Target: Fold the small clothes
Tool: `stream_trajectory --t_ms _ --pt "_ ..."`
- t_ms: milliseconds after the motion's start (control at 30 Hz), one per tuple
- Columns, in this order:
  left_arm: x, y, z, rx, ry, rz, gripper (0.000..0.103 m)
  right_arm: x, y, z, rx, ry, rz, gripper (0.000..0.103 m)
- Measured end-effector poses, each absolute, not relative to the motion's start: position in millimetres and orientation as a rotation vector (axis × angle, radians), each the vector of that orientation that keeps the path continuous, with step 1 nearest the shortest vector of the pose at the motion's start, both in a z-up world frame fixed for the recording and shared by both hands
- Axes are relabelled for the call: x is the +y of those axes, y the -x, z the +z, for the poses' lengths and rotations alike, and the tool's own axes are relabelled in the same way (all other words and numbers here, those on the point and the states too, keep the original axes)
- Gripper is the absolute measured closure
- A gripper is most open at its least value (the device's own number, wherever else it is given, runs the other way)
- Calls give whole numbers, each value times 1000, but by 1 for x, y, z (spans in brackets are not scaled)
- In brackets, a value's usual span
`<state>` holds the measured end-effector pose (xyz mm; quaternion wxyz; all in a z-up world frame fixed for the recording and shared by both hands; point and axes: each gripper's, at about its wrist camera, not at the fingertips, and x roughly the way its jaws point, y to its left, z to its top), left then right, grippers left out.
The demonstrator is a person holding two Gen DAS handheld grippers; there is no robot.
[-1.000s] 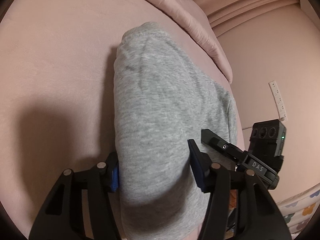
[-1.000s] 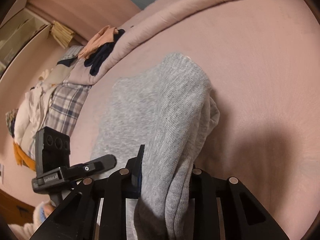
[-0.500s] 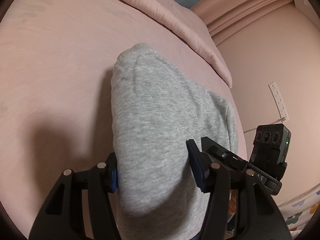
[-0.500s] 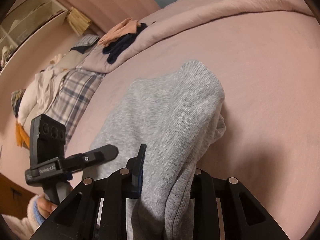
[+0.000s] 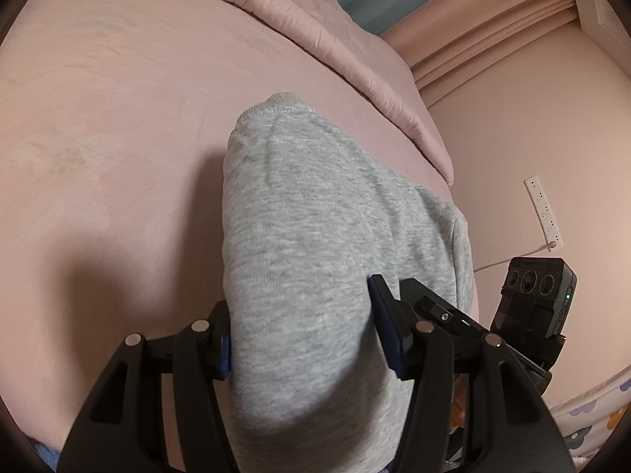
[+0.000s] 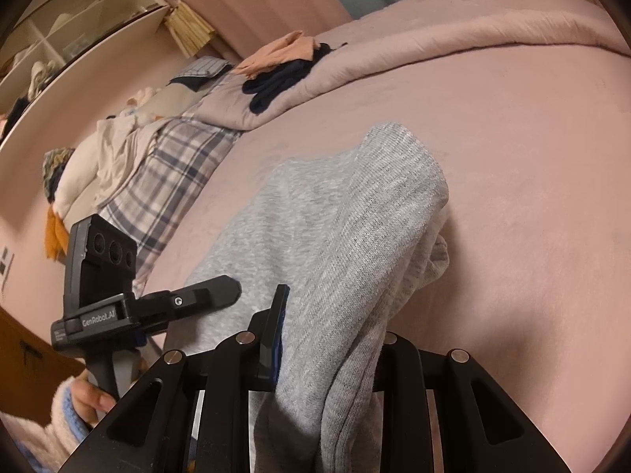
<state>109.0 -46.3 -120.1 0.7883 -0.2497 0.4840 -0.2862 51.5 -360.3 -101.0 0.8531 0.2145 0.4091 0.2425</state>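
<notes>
— Holding what? 
— Both the left gripper [image 5: 303, 339] and right gripper [image 6: 331, 339] pinch the grey garment's [image 5: 315, 216] near end.
— Lying how? 
— Lengthwise away from them, its far hem resting mid-bed [image 5: 118, 118].

right claw [image 6: 327, 339] clamping grey garment [image 6: 335, 228], pink bed [image 6: 532, 157]

Garment [image 5: 315, 236] on the bed [image 5: 118, 118], its near end between the left gripper's [image 5: 303, 339] fingers, right gripper [image 6: 327, 339] just beside on the same end, duvet [image 5: 335, 27] behind, clothes pile [image 6: 284, 63] on the duvet's left part
</notes>
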Motion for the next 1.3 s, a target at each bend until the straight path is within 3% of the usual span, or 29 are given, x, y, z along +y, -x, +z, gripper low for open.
stream_trajectory --t_ms 633,1300 --pt "3 -65 -109 946 581 -601 48 -309 -28 -71 791 -303 529 76" --pt "45 -55 -125 951 673 -578 47 -269 -33 -74 838 -216 537 76"
